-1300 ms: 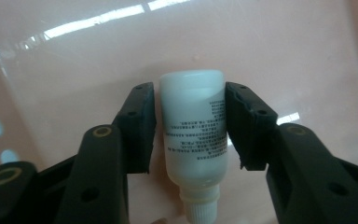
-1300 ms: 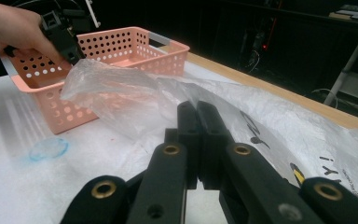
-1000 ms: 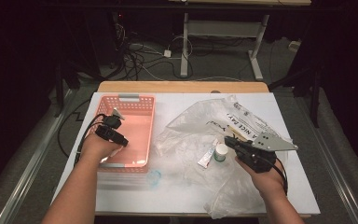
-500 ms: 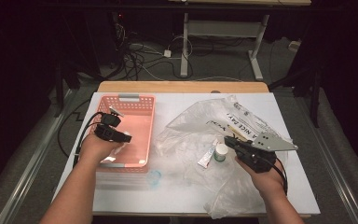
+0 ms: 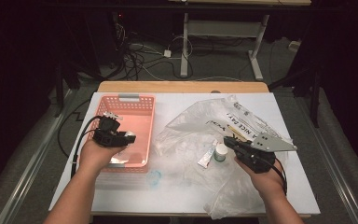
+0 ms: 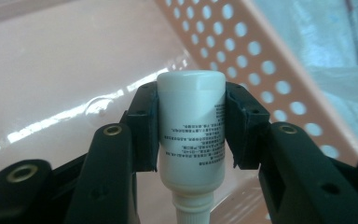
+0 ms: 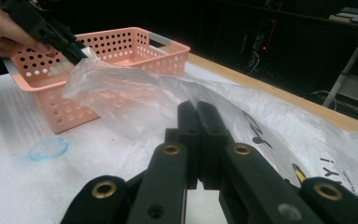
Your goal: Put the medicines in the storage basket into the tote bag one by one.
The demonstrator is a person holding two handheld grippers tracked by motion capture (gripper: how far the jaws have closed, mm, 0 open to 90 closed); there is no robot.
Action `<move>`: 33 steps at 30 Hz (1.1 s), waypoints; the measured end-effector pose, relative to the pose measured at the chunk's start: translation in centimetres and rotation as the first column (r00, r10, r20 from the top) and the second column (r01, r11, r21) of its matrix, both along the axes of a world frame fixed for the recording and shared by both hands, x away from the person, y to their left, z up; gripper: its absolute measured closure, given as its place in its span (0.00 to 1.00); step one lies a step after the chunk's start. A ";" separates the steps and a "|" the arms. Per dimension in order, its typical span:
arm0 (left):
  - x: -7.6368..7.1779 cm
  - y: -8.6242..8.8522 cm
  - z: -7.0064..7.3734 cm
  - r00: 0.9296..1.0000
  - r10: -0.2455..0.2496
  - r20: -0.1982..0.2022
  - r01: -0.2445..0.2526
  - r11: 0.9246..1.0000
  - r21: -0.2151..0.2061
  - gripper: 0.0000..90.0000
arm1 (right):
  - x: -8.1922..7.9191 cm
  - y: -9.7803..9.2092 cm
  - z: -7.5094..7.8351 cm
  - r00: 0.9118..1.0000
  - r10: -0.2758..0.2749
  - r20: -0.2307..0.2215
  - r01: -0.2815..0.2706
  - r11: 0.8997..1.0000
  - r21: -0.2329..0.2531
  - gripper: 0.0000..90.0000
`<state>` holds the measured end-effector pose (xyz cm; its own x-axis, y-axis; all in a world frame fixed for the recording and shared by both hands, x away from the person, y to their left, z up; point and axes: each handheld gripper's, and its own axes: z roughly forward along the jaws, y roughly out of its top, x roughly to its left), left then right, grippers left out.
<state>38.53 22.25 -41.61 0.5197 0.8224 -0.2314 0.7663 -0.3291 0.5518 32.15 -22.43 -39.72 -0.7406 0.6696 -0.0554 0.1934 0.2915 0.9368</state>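
My left gripper (image 5: 125, 136) hovers over the near part of the pink perforated basket (image 5: 151, 122), shut on a small white bottle (image 5: 131, 135). In the left gripper view the bottle (image 6: 191, 135) with fine grey print is clamped between the pads, its neck toward the camera and the basket wall (image 6: 270, 60) behind it. My right gripper (image 5: 227, 140) rests over a clear plastic bag (image 5: 191, 126) at the right, jaws shut with nothing between them (image 7: 197, 109). Just in front of it lie a small white jar (image 5: 221, 151) and a white tube (image 5: 206, 159).
The crumpled bag (image 7: 135, 93) with black print spreads over the table's right half. A faint blue ring mark (image 5: 154, 177) sits on the white table top near the basket's front corner. Beyond the wooden far edge (image 5: 182, 87) are cables and table legs on the floor.
My left hand with the bottle has shifted slightly toward the near end of the basket. The right gripper has stayed where it was.
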 end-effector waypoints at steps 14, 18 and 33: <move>-4.5 -0.3 0.4 0.979 0.007 0.206 0.016 0.994 -0.108 0.65 | -0.1 0.2 -0.1 1.000 0.004 0.002 -0.004 1.000 -0.002 1.00; -5.6 -0.2 0.2 0.967 0.024 0.252 0.014 0.989 -0.146 0.64 | -0.2 0.2 -0.1 1.000 0.007 0.011 -0.007 1.000 -0.001 1.00; -8.3 0.2 0.6 0.920 0.077 0.384 -0.003 0.982 -0.190 0.65 | -0.2 -0.1 -0.1 1.000 -0.002 0.020 0.002 1.000 0.003 1.00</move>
<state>30.22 22.49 -41.03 0.5665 0.8073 -0.1655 0.4897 -0.1683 0.8555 31.99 -22.51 -39.78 -0.7381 0.6712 -0.0685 0.1751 0.2886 0.9413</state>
